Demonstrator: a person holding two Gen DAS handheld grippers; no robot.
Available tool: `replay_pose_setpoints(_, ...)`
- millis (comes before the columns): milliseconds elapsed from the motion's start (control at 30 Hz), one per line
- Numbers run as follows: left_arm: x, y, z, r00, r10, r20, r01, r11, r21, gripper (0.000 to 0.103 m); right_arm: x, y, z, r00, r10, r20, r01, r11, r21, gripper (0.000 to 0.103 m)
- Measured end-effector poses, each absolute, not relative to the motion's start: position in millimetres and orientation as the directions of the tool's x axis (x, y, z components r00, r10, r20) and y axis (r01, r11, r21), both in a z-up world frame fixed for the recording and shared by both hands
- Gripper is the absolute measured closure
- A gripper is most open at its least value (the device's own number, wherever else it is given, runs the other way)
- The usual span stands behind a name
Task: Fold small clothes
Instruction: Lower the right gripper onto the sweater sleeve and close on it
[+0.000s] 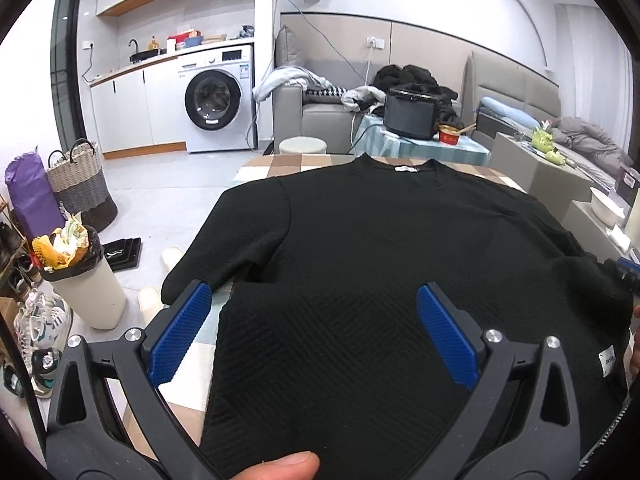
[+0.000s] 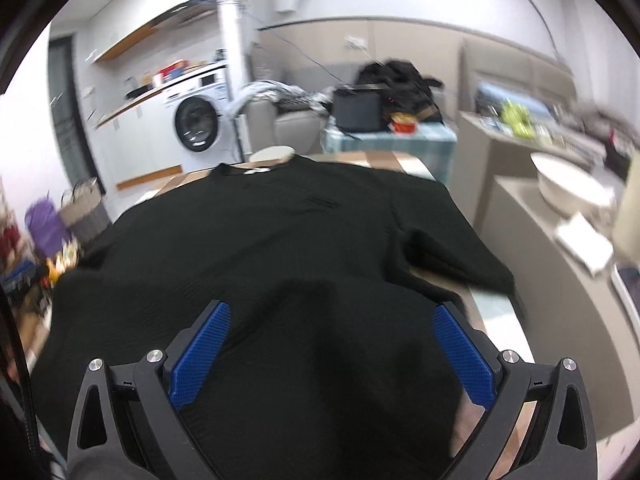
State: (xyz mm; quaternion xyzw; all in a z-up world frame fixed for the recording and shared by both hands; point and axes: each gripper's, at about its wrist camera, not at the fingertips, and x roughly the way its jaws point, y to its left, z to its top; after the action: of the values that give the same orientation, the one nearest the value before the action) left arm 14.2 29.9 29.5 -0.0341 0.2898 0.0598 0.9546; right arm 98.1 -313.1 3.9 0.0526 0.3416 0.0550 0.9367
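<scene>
A black textured short-sleeved shirt [image 1: 380, 248] lies spread flat on a checked table, collar and white neck label at the far end. My left gripper [image 1: 314, 300] hangs wide open over its lower left part, blue pads [image 1: 180, 332] apart, nothing between them; a thumb shows at the bottom edge. In the right wrist view the same shirt [image 2: 260, 248] fills the table, right sleeve folded out to the side. My right gripper [image 2: 332, 320] is also wide open above the hem area, holding nothing. This view is motion-blurred.
The checked table [image 1: 272, 166] shows bare at its far end. On the floor left are a full waste bin [image 1: 86, 280], a woven basket [image 1: 78, 184] and shoes. A side table with a black cooker [image 1: 412, 114] stands behind. A low counter with a white bowl [image 2: 568, 184] runs along the right.
</scene>
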Motion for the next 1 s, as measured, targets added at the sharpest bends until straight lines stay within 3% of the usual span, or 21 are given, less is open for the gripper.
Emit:
replay_pose_setpoints(267,33,41,32,0.808,0.075,-0.585,-0.126,0.991,-0.047,0.003,113,-365,17,0.738,0.100,-0.668,0.057,0.976,0.210,0.005)
replay_pose_setpoints(400,49,53,26,0.788,0.038,-0.614,-0.121,0.988,-0.095,0.020,131,-386,10,0.692,0.093,-0.715,0.135,0.957,0.255,0.018)
replay_pose_setpoints(500,60,62,21,0.776,0.026,-0.630,-0.125,0.986,-0.114,0.028,145,-399,1,0.661,0.105,-0.743,0.186,0.936,0.298,0.020)
replay_pose_setpoints(733,84,79,21,0.778,0.028,-0.627,-0.145,0.980,-0.136,0.028,171,-439,-25,0.615,0.267,-0.742,0.293,0.796,0.529,0.029)
replay_pose_setpoints(1000,114,85,18,0.769,0.023,-0.639,-0.147,0.979,-0.141,0.028,195,-464,-37,0.608,0.255,-0.752,0.396,0.723,0.566,0.031)
